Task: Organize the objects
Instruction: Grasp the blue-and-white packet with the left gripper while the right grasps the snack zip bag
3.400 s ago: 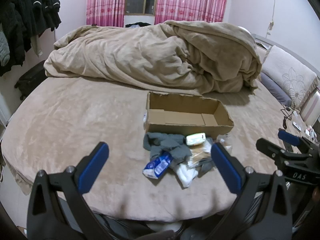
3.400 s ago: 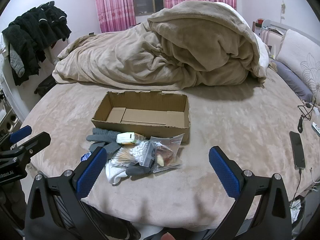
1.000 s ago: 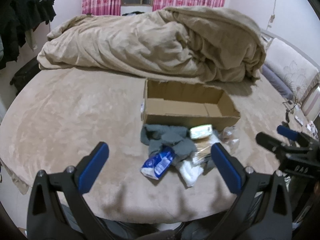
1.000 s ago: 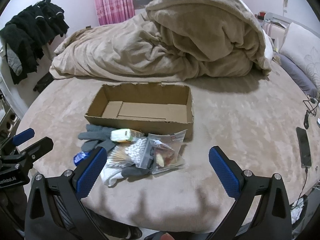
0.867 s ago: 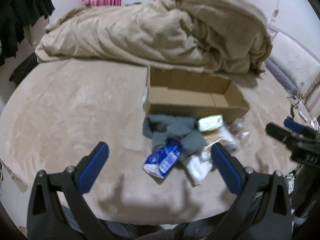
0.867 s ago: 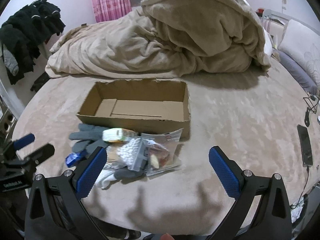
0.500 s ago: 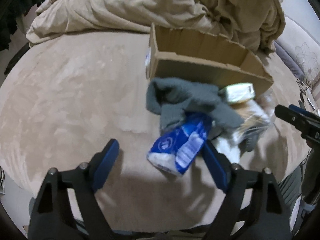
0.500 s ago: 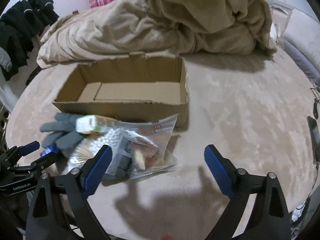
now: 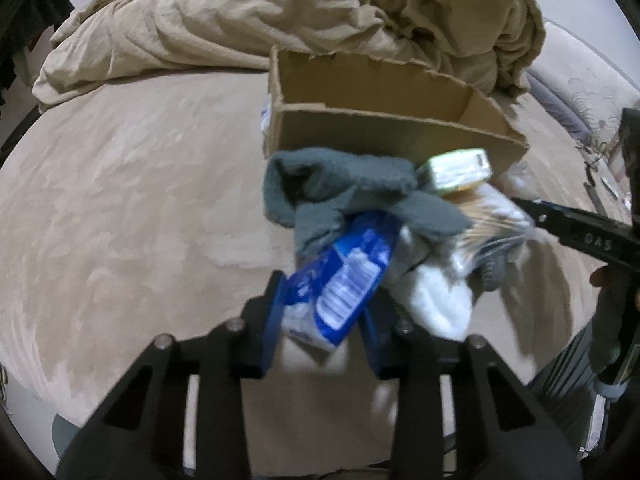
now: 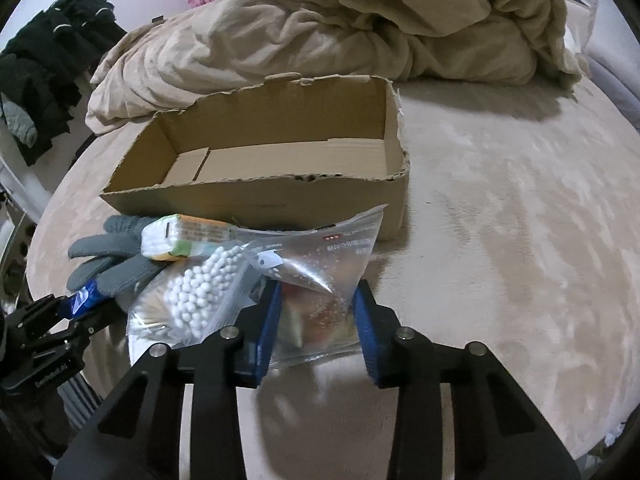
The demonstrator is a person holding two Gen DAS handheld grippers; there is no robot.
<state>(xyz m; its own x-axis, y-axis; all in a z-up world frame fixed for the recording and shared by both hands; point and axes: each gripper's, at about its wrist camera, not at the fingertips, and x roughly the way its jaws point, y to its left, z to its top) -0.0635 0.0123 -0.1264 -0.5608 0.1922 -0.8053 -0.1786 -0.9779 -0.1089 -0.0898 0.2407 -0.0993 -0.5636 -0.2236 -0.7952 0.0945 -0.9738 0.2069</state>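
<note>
An open, empty cardboard box (image 9: 384, 128) (image 10: 280, 160) sits on the bed. In front of it lies a pile: grey gloves (image 9: 352, 192) (image 10: 108, 256), a small green-white carton (image 9: 460, 170) (image 10: 184, 238), a bag of cotton swabs (image 10: 200, 292), white cloth (image 9: 436, 300). My left gripper (image 9: 322, 316) is shut on a blue tissue pack (image 9: 344, 280). My right gripper (image 10: 316, 320) is shut on a clear zip bag (image 10: 324, 280) with snacks inside.
A crumpled beige duvet (image 9: 300, 16) (image 10: 360, 20) lies behind the box. The bed's beige cover (image 9: 120, 208) (image 10: 520, 220) stretches left and right of the pile. Dark clothes (image 10: 40, 80) hang at the far left. The other gripper shows at the right edge (image 9: 580, 236).
Both grippers moved forward and down to the pile and closed: the left on the blue tissue pack, the right on the clear zip bag.
</note>
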